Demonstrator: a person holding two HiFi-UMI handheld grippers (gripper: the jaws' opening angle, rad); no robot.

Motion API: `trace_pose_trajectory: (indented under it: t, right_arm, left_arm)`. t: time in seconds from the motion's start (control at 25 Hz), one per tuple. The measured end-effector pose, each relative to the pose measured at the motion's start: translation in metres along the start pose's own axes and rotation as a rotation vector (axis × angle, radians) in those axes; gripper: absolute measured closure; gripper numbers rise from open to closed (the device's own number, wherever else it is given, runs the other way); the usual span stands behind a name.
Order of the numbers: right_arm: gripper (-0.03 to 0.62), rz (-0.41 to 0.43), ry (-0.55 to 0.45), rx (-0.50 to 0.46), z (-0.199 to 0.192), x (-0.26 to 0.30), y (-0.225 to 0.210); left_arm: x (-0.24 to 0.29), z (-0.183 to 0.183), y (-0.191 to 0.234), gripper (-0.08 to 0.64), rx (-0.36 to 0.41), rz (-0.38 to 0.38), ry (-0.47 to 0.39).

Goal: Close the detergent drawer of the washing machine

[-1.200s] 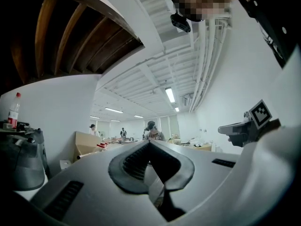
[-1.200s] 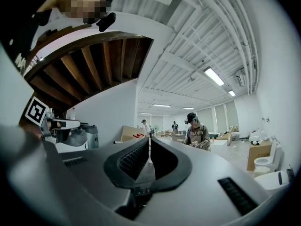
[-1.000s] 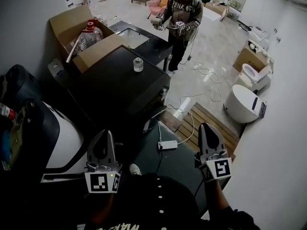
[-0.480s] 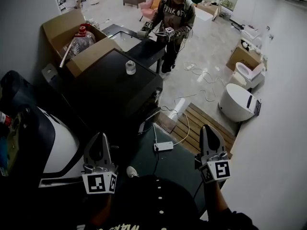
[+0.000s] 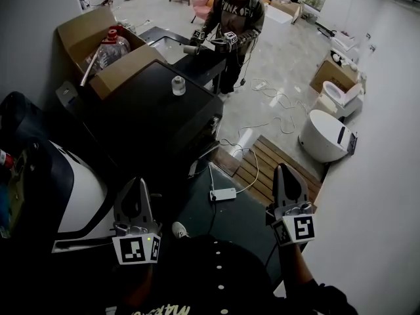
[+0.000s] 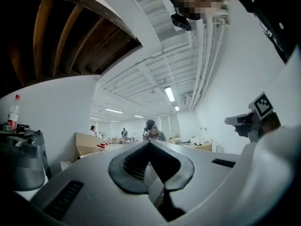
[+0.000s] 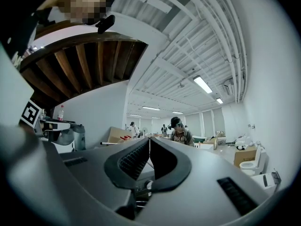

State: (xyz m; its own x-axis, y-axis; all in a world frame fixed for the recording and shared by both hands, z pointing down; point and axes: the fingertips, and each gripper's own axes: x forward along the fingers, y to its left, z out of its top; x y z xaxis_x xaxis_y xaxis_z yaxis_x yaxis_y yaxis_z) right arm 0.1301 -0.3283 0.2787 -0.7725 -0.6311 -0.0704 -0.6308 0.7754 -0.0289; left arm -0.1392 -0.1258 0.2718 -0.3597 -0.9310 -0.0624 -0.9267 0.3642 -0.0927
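I hold two grippers low in the head view, and both are empty: my left gripper (image 5: pixel 139 184) at lower left has its jaws pressed together at the tips, as its own view shows (image 6: pixel 149 143), and my right gripper (image 5: pixel 283 169) at lower right is closed the same way (image 7: pixel 149 139), nothing between the pads of either. The washing machine (image 5: pixel 157 120) is the one dark, box-shaped unit in the middle of the frame, above and well apart from both grippers. Its front faces the lower right and is so dark that I cannot tell which part is the detergent drawer. One small white bottle (image 5: pixel 177 85) stands upright on its top. Behind it at upper left sits one open cardboard box (image 5: pixel 85 31) holding one large clear jug with a red cap (image 5: pixel 110 46). One person in a dark printed top (image 5: pixel 231 21) stands at the top centre, holding two grippers. On the floor to the right of centre I count one white power strip (image 5: pixel 223 193) with its cable, beside one slatted wooden platform (image 5: pixel 279 169). At the right edge are one round white unit (image 5: pixel 325 136) and one white toilet (image 5: pixel 341 96).
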Motion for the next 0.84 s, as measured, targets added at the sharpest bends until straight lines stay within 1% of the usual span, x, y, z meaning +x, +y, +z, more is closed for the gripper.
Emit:
trace_pose_trajectory:
  t: [0.08,0.24,0.4,0.6,0.84]
  right_arm:
    - [0.560,0.009,0.000,-0.004,-0.0011,0.0012,0.0014]
    - [0.560,0.001,-0.010,0.000,0.0024,0.0033,0.0028]
    - [0.560,-0.033,0.016,0.016,0.0053,0.0050,0.0018]
    - [0.560,-0.017,0.024,-0.003,0.0071,0.0055,0.0071]
    - [0.560,-0.012,0.021,0.001,0.0081,0.0061,0.0096]
  left_arm:
    - [-0.0008,-0.0011,-0.0005,0.549,-0.002,0.000,0.004]
    - [-0.0021,-0.0022,0.0012,0.549,-0.005,0.006,0.005]
    - [-0.0037,0.0006,0.0033,0.549,-0.006,0.013,-0.004]
    - [-0.0047,0.0027,0.0057,0.549,-0.005,0.015,-0.007]
    - [-0.0052,0.0061,0.0049,0.549,-0.005,0.010,-0.021]
